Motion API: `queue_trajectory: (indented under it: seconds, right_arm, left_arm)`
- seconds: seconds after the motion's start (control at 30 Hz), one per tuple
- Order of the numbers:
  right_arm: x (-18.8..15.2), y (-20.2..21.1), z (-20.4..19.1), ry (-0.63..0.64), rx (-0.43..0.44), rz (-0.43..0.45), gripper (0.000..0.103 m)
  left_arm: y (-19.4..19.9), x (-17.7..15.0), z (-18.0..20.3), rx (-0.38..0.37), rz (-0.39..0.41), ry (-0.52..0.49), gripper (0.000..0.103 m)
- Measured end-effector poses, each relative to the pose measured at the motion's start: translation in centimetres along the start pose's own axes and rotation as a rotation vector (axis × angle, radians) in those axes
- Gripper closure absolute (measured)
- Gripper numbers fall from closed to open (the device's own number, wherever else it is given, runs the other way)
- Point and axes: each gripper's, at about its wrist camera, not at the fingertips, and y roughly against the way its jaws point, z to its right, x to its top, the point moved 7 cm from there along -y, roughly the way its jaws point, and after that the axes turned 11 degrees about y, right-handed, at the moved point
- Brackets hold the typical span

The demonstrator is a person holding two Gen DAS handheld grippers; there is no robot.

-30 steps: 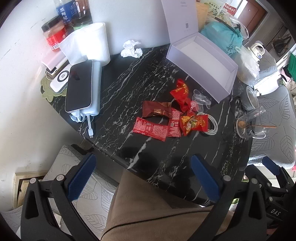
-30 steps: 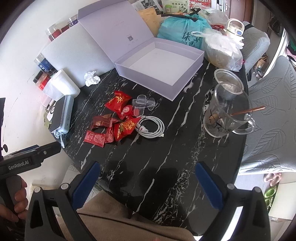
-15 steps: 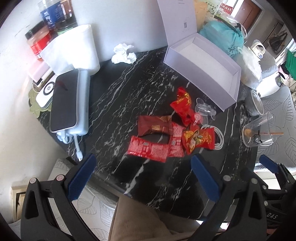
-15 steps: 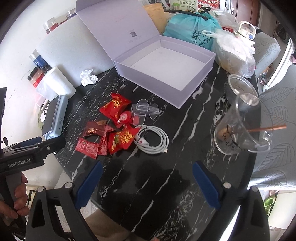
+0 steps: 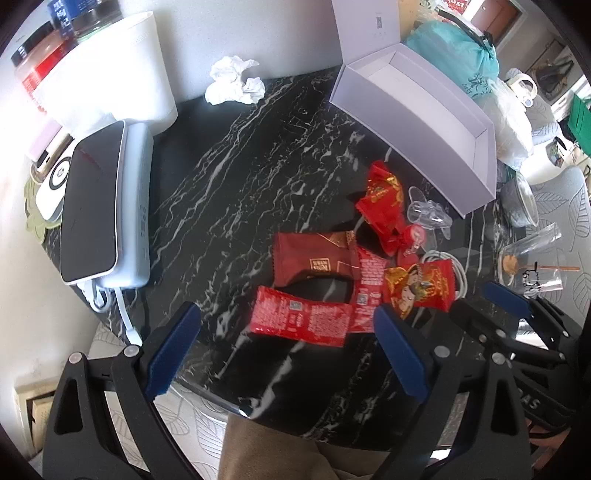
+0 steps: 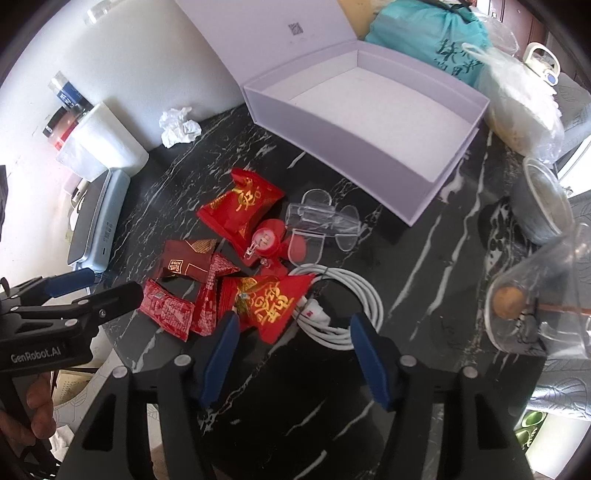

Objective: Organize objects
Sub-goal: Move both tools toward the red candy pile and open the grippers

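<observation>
I counted five red packets (image 6: 240,210) clustered mid-table (image 6: 424,258); one coiled cable (image 6: 354,306) touching their right side; one clear holder (image 6: 321,218) and one red badge reel (image 6: 267,240) beside them; one open box (image 6: 369,110) behind, nothing inside it; two plastic cups (image 6: 543,302) at right. My left gripper (image 5: 288,350) stood apart over the nearest packet; my right gripper (image 6: 291,332) had just been closing, jaws apart, nothing clamped. The table was black marble against a white wall (image 5: 258,29).
</observation>
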Motion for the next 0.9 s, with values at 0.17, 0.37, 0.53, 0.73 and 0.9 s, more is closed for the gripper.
queue_trajectory:
  seconds: [0.17,0.37,0.53,0.73,0.9]
  right_arm:
    - [0.8,-1.7,-0.2,-0.014,0.007,-0.027,0.060]
    - [1.2,-2.8,-1.1,-0.002,0.048,-0.073,0.073]
    - [1.1,-2.4,-1.1,-0.013,0.056,-0.052,0.087]
    - [0.8,-1.9,-0.5,-0.078,0.073,-0.036,0.095]
    - [0.9,-0.9,0.3,-0.113,0.064,-0.008,0.097]
  left_arm:
    - [-0.5,1.2,-0.1,0.010,0.008,-0.038,0.008]
    - [-1.4,2.4,0.2,-0.023,-0.011,-0.054,0.008]
    - [-2.3,2.9,0.4,-0.043,-0.029,-0.052,0.008]
    - [-2.1,3.8,1.2,-0.082,-0.017,-0.069,0.008]
    - [-1.6,4.8,2.8,-0.108,-0.001,-0.118,0.008]
